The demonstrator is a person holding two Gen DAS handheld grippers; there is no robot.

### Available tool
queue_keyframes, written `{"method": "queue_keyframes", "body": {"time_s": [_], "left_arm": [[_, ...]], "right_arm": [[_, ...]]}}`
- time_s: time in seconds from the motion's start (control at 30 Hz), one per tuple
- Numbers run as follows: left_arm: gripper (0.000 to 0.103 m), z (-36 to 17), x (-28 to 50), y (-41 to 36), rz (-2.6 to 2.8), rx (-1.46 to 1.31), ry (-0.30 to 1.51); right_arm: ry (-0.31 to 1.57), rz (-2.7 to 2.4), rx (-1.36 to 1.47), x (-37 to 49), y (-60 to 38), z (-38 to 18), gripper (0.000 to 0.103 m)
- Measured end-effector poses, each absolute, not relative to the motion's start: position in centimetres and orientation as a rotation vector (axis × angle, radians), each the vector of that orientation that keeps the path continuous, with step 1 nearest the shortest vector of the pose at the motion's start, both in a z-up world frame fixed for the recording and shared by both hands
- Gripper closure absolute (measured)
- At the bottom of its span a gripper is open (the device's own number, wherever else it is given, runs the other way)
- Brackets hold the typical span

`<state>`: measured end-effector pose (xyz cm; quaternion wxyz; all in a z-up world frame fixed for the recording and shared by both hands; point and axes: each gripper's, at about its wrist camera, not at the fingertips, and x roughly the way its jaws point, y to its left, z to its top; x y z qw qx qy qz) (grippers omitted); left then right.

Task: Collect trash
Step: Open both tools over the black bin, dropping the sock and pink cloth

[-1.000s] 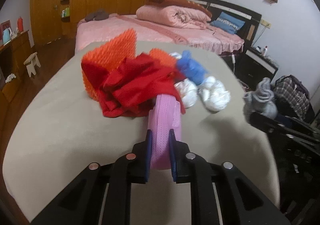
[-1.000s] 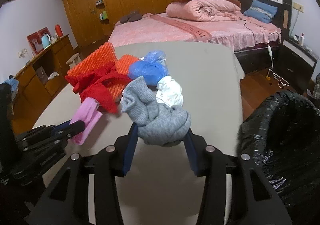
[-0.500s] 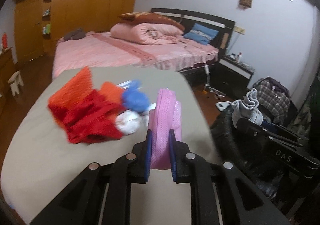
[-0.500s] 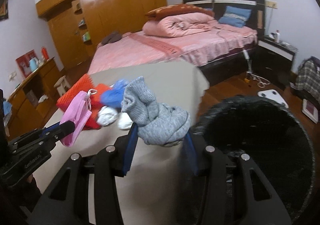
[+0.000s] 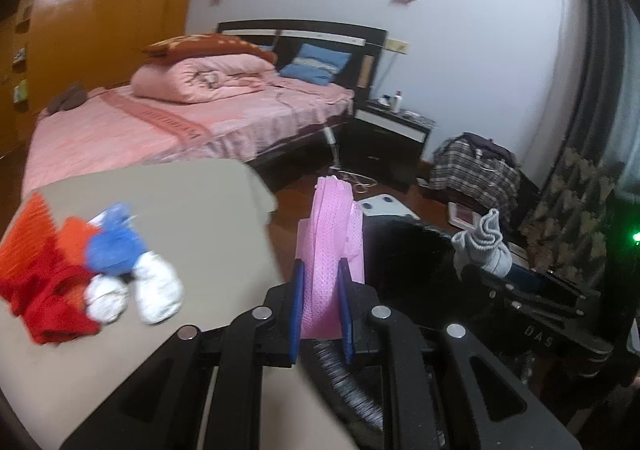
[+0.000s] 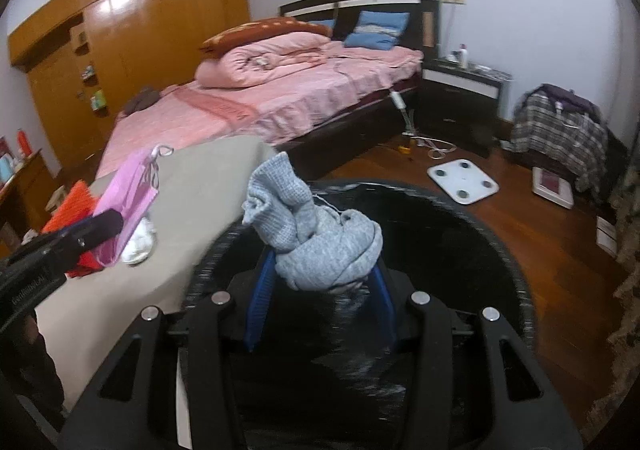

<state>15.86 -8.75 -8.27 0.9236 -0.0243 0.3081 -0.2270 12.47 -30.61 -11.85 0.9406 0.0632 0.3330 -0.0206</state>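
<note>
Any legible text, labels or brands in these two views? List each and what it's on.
"DAS" – on the black body of the right tool, seen from the left wrist view.
White lettering on the body of the left tool, seen from the right wrist view – too blurred to read.
Bottle on the nightstand – label too small to read.

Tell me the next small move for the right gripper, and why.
Probably open the right gripper: it is shut on the grey knitted bundle, which already hangs over the mouth of the black bin, so letting go should drop it inside.
</note>
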Motion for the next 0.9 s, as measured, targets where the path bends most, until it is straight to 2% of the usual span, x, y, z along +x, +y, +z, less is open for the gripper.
{"method": "queue_keyframes", "body": {"time_s": [0.27, 0.3, 0.37, 0.43, 0.47, 0.5, 0.63, 0.9], "left_arm": [[0.085, -8.2, 16.5, -13.4, -0.57, -0.05, 0.637], [0.082, -8.3, 16.6, -13.7, -0.582, -0.052, 0.639], [0.056, -8.4, 16.7, -14.2, -0.595, -0.053, 0.641], [0.045, -8.5, 16.6, -14.0, -0.589, -0.06, 0.628], [0.041, -8.4, 16.5, -13.7, -0.58, -0.059, 0.625], [0.039, -8.5, 16.6, -13.4, -0.567, -0.055, 0.623], [0.028, -8.3, 15.9, -10.6, -0.473, -0.036, 0.59], [0.022, -8.0, 15.1, -1.2, -0.21, -0.025, 0.53]], "right_arm": [[0.676, -0.146, 0.14, 11.2, -34.4, -12.2, 0.057], [0.677, -0.155, 0.14, 11.2, -34.7, -12.3, 0.055], [0.673, -0.175, 0.142, 10.9, -35.2, -12.3, 0.044], [0.661, -0.193, 0.134, 11.0, -35.1, -12.1, 0.025], [0.651, -0.198, 0.127, 11.0, -35.0, -12.0, 0.021], [0.645, -0.199, 0.122, 11.2, -34.9, -11.8, 0.015], [0.623, -0.168, 0.117, 11.6, -33.7, -11.4, 0.008], [0.632, -0.029, 0.115, 14.4, -27.6, -11.0, 0.007]]}}
